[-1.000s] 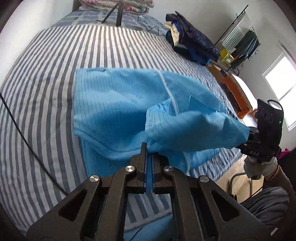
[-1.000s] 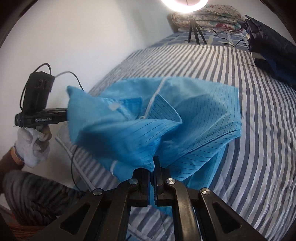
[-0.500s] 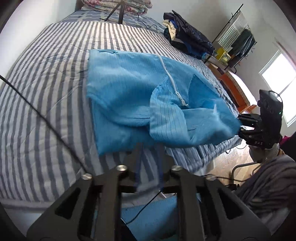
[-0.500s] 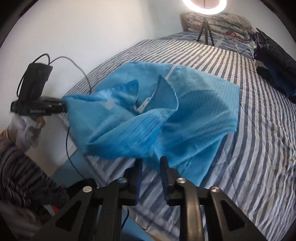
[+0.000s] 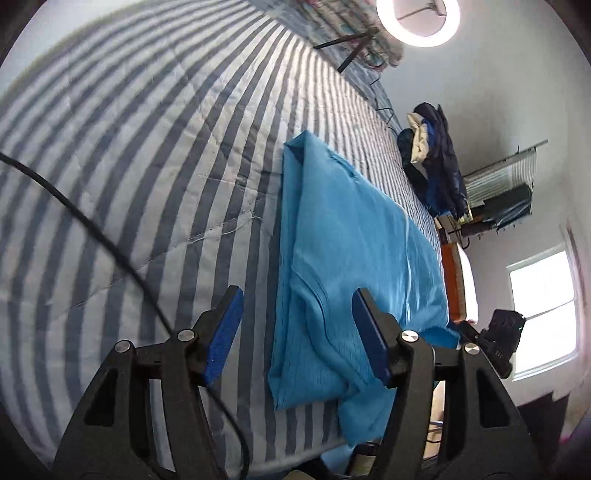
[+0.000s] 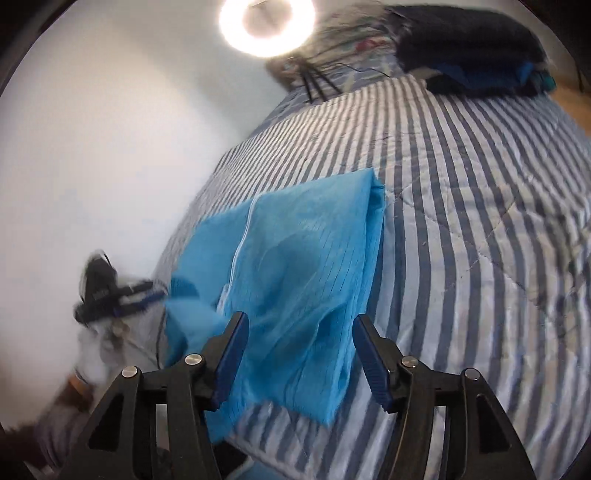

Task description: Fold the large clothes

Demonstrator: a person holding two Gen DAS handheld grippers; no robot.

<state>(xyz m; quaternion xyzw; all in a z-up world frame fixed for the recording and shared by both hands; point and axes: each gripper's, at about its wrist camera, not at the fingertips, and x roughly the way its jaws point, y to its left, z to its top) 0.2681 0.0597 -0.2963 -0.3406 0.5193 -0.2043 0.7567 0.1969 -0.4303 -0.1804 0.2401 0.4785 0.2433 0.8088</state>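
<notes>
1. Striped bed quilt (image 5: 140, 155) fills both views; wall at 9 o'clock in the right wrist view, window at 3 o'clock in the left.
2. Blue garment (image 5: 343, 251) lies on the quilt near the bed's near edge, running from 12 toward 6 o'clock ahead of each camera. Far end looks flat with a straight folded side; white zip line (image 6: 240, 254) shows on top. Near end is bunched, one corner hanging over the bed edge.
3. Dark clothes pile (image 6: 469, 55) at 1 o'clock, well apart from the garment. Ring light (image 6: 266, 26) at 12 o'clock.
4. Left gripper (image 5: 297, 334): jaws wide, holding nothing, near end of cloth below them.
5. Right gripper (image 6: 299, 354): jaws wide, nothing held, over the rumpled near end.
6. Progress, as judged: a lengthwise fold appears laid; near end wants smoothing, and crosswise folds remain. Roughly midway.
</notes>
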